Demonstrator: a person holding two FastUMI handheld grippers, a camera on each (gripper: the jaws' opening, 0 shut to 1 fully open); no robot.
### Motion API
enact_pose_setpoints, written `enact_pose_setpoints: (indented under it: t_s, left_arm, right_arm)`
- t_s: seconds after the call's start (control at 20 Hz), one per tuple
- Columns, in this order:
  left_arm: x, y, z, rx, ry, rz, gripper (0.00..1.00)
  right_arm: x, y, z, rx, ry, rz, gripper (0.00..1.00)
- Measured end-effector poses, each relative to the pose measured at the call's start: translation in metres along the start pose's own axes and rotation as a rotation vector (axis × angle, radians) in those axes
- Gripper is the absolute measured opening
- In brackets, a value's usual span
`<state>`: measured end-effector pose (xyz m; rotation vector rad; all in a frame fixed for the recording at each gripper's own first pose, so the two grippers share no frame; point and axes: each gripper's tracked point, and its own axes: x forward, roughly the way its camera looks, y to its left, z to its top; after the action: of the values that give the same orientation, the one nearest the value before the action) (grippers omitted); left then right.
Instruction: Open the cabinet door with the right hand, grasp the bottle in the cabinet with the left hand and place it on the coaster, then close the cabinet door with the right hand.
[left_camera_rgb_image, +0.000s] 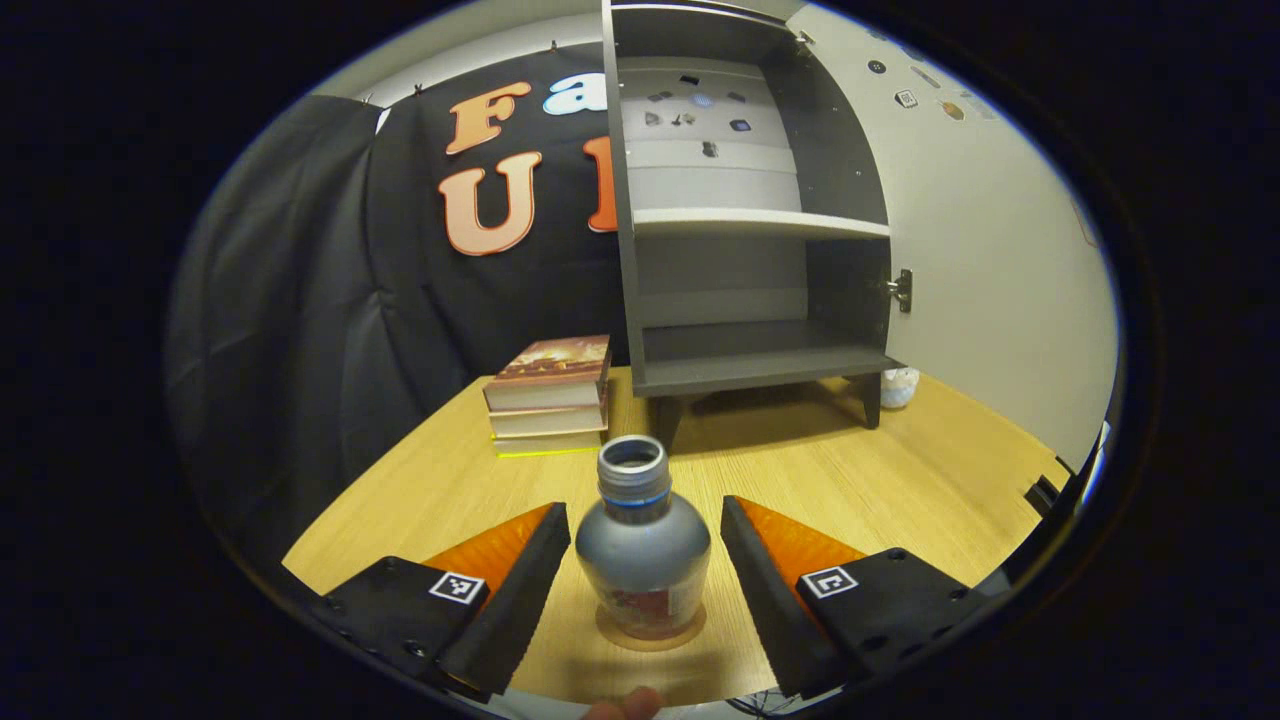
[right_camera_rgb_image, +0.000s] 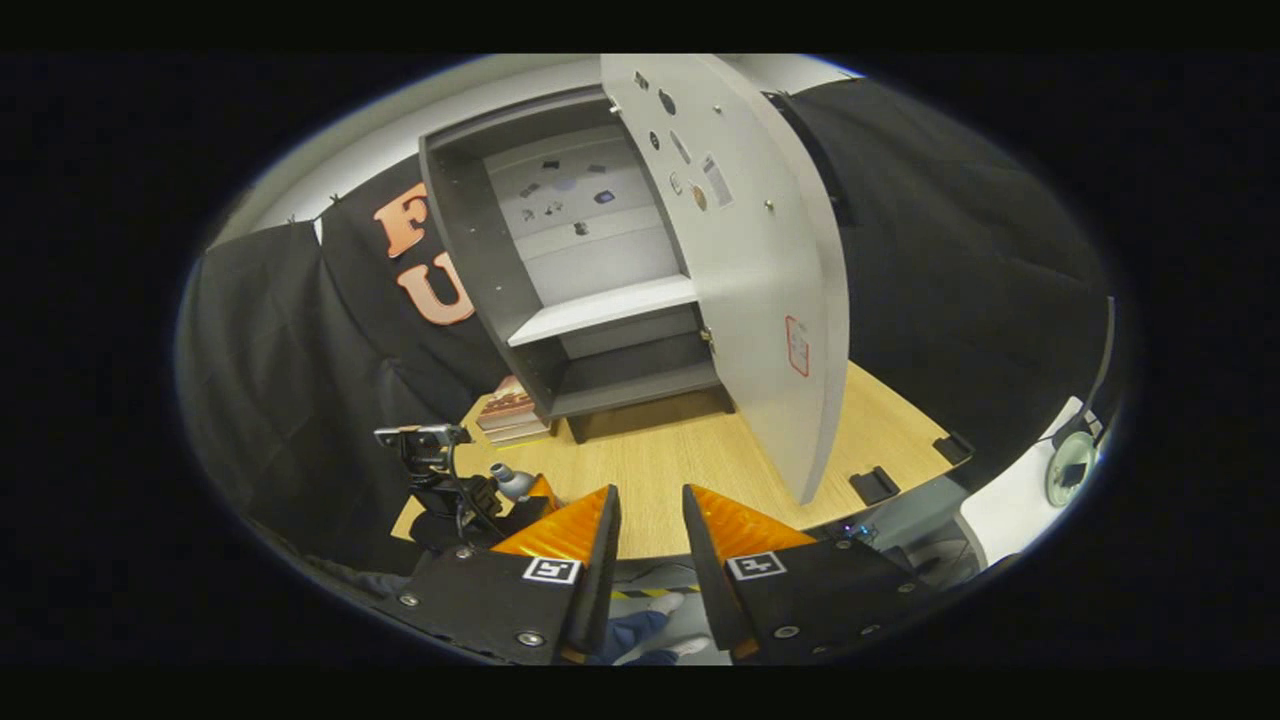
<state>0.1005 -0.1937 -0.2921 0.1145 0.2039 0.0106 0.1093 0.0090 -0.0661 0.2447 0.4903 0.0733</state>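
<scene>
One bottle stands upright on the coaster, near the front edge of the table, well clear of the cabinet. Left gripper brackets it, jaws spread wide, a gap on both sides, nothing gripped. Placement looks done; back straight out so neither finger clips the bottle. Cabinet door hangs wide open over the table's right side. Right gripper sits near the front edge, jaws slightly parted, empty, short of the door. Push the door's outer face, near its free edge.
</scene>
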Motion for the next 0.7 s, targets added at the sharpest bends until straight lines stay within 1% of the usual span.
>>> enact_pose_setpoints:
  t_s: [0.25, 0.35, 0.45, 0.5, 0.55, 0.7]
  left_arm:
    - [-0.026, 0.002, 0.07, 0.001, -0.095, -0.027, 0.99]
    - [-0.038, 0.003, 0.098, -0.002, -0.125, -0.037, 0.99]
    - [-0.048, 0.004, 0.123, -0.013, -0.149, -0.047, 0.99]
    - [-0.051, 0.003, 0.135, -0.016, -0.161, -0.053, 0.96]
    - [-0.055, 0.003, 0.145, -0.02, -0.171, -0.059, 0.99]
    - [-0.062, 0.0, 0.171, -0.028, -0.2, -0.071, 0.98]
  right_arm:
    - [0.007, 0.0, 0.027, 0.0, -0.121, 0.025, 0.39]
    - [0.004, -0.004, 0.039, -0.007, -0.169, 0.029, 0.44]
    - [0.004, -0.009, 0.055, -0.015, -0.221, 0.029, 0.46]
    - [0.003, -0.013, 0.062, -0.023, -0.245, 0.027, 0.58]
    - [0.009, -0.014, 0.068, -0.037, -0.274, 0.024, 0.49]
    - [0.011, -0.028, 0.09, -0.087, -0.346, 0.003, 0.53]
